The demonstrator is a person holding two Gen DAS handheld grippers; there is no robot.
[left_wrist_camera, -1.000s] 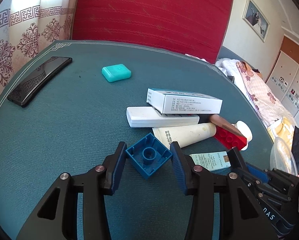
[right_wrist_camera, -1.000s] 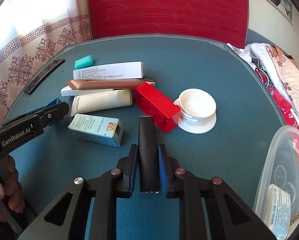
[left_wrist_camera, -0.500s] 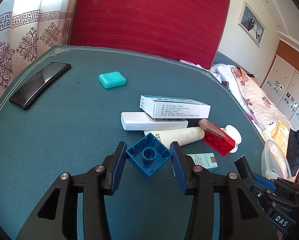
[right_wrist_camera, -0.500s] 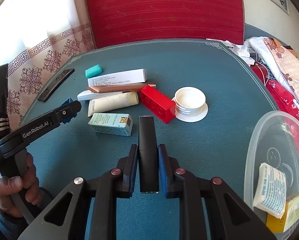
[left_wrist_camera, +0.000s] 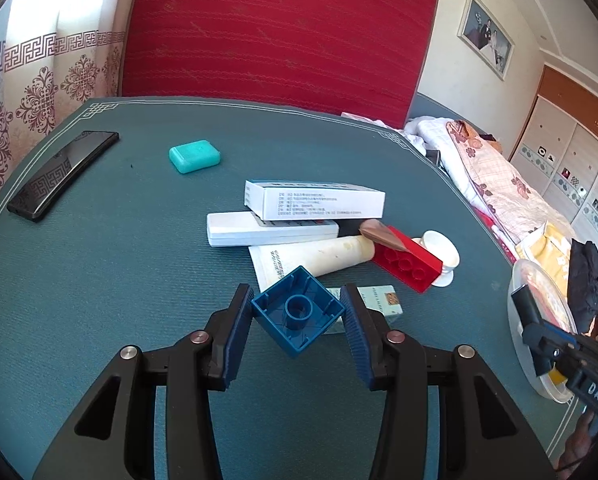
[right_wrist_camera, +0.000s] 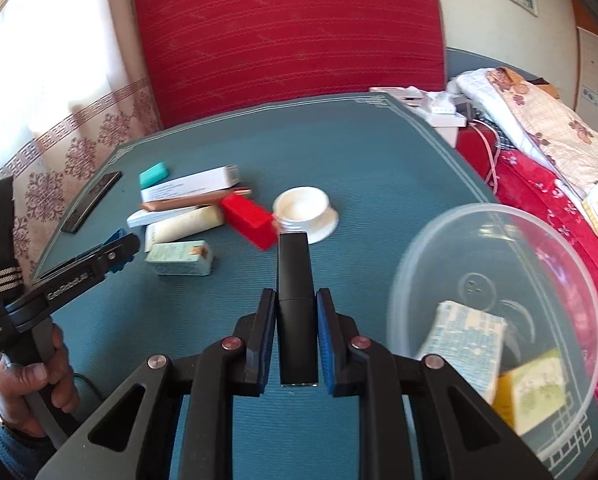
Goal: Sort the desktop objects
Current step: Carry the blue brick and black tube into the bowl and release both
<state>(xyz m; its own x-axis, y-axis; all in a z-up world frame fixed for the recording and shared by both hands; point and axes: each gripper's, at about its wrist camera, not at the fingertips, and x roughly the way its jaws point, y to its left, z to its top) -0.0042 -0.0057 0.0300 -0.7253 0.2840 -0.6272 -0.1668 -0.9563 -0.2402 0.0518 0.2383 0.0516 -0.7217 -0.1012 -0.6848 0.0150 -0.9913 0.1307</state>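
Observation:
My left gripper [left_wrist_camera: 297, 304] is shut on a blue toy brick [left_wrist_camera: 299, 314], held corner to corner above the teal table, hollow underside facing the camera. My right gripper [right_wrist_camera: 296, 300] is shut on a slim black stick-shaped case [right_wrist_camera: 295, 292], lifted off the table just left of a clear plastic bowl [right_wrist_camera: 499, 288]. The bowl holds a pale packet [right_wrist_camera: 465, 332] and a yellow packet [right_wrist_camera: 539, 392]. In the right wrist view the left gripper [right_wrist_camera: 121, 250] shows at the left with a hand on its handle.
A heap at mid-table: white carton [left_wrist_camera: 315, 200], white remote [left_wrist_camera: 267, 232], cream tube [left_wrist_camera: 315, 258], red brick [left_wrist_camera: 409, 264], white jar lid [left_wrist_camera: 439, 248], small pale-green box [left_wrist_camera: 379, 300]. A teal eraser [left_wrist_camera: 195, 156] and black phone [left_wrist_camera: 63, 174] lie far left. Red chair back behind.
The right gripper rose and swung right with the black case, bringing the clear bowl large into its view. The left gripper drew slightly back with the blue brick.

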